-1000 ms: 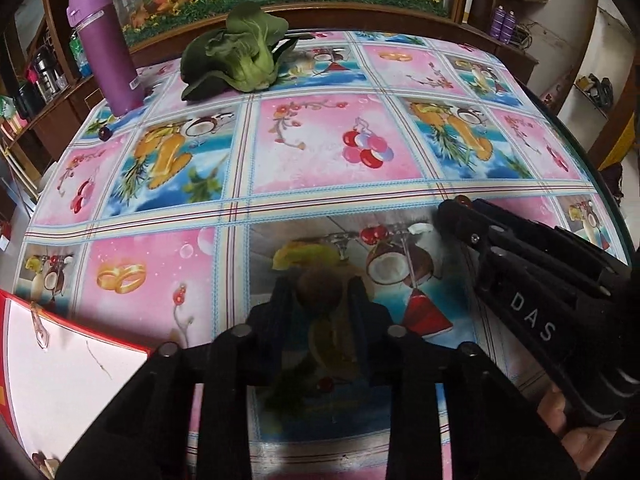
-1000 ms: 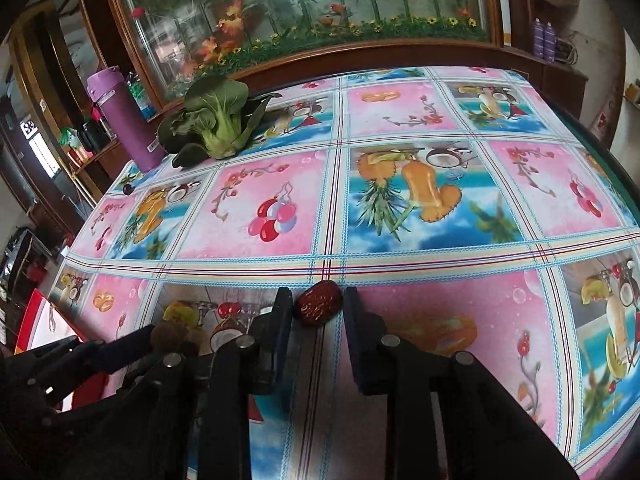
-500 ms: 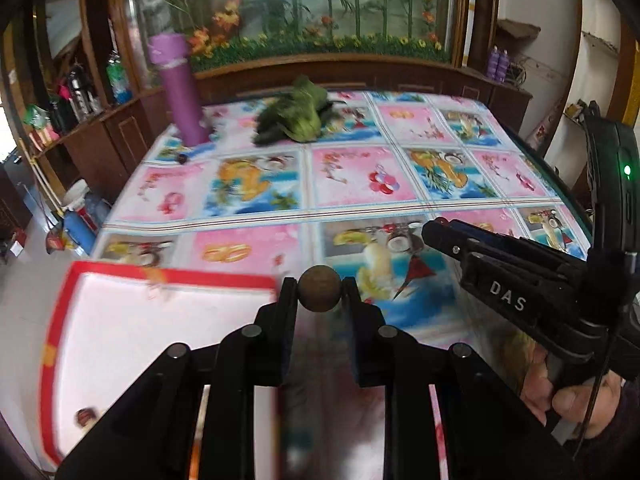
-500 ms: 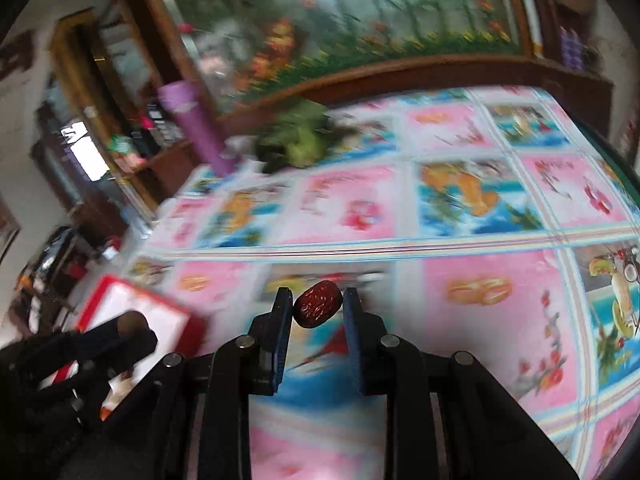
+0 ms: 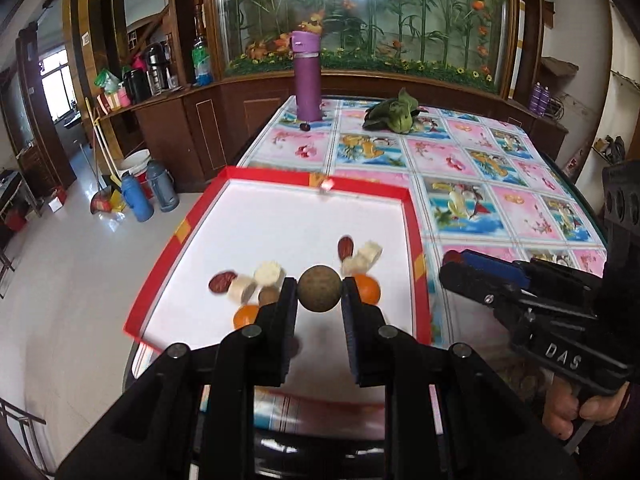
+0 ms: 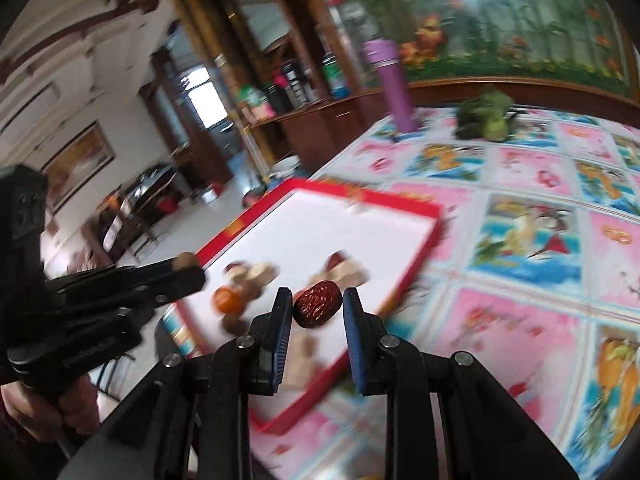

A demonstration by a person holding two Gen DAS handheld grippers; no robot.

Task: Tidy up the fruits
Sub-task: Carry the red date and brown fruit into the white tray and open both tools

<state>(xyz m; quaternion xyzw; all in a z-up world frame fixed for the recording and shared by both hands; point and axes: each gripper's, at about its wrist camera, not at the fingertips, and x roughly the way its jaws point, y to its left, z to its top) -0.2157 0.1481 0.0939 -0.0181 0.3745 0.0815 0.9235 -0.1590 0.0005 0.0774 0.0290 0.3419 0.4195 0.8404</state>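
My left gripper [image 5: 319,289] is shut on a round brown longan [image 5: 319,289], held above the near part of a white tray with a red rim [image 5: 414,220]. Several fruits lie in that tray: red dates [image 5: 345,246], small oranges [image 5: 368,288] and pale banana chunks [image 5: 270,272]. My right gripper [image 6: 318,305] is shut on a wrinkled red date [image 6: 318,305], over the tray's near right edge [image 6: 420,260]. In the left wrist view the right gripper [image 5: 454,260] reaches in from the right beside the tray. The left gripper [image 6: 188,264] shows at the left of the right wrist view.
A purple bottle [image 5: 306,76] and a leafy green vegetable [image 5: 394,116] stand at the table's far end, with a small dark fruit [image 5: 305,126] by the bottle. The colourful tablecloth [image 5: 500,168] stretches right of the tray. Left of the table, the floor holds thermoses [image 5: 134,196] and a broom.
Both grippers lifted their fruits off the tablecloth and swung left to the tray. The longan and the date now hang over the tray with its fruits in sight.
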